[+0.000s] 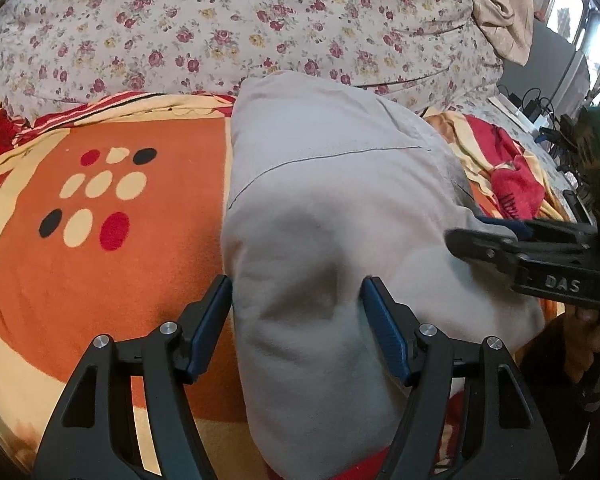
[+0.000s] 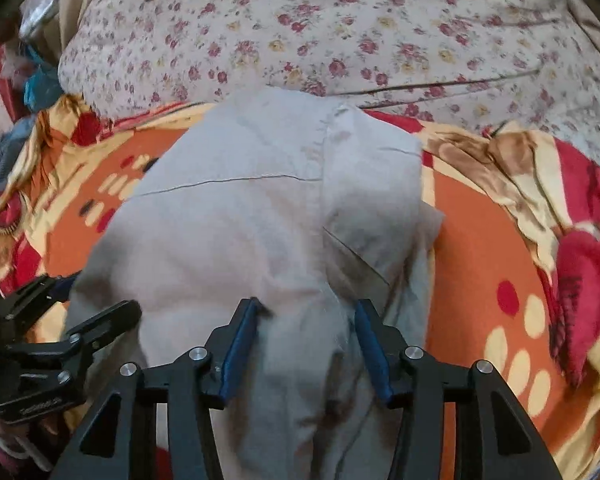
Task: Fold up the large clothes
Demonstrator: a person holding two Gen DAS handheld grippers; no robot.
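The grey garment is lying lengthwise on the orange patterned blanket, already gathered into a narrow, thick, layered bundle, so at least one fold looks to be done. Nearest the cameras, its close end is bulging up softly between the fingers of both tools. The left gripper is standing with its jaws apart, straddling the garment's left edge: one blue pad is hanging over the blanket, the other is sitting over the cloth, and neither appears to be pinching anything. The right gripper is likewise showing its jaws parted over the near end, with cloth running between the pads but not visibly clamped; I judge it is not gripping at this moment.

Further along, a seam line is crossing the bundle, and a flap on the right side is overlapping the main body, slightly uneven at its edge. The far end is reaching up against the floral bedding.

What seems to be remaining is a crosswise fold, bringing one end over the other, and some smoothing of the puffy near end. A loose red cloth is lying well off to the right.
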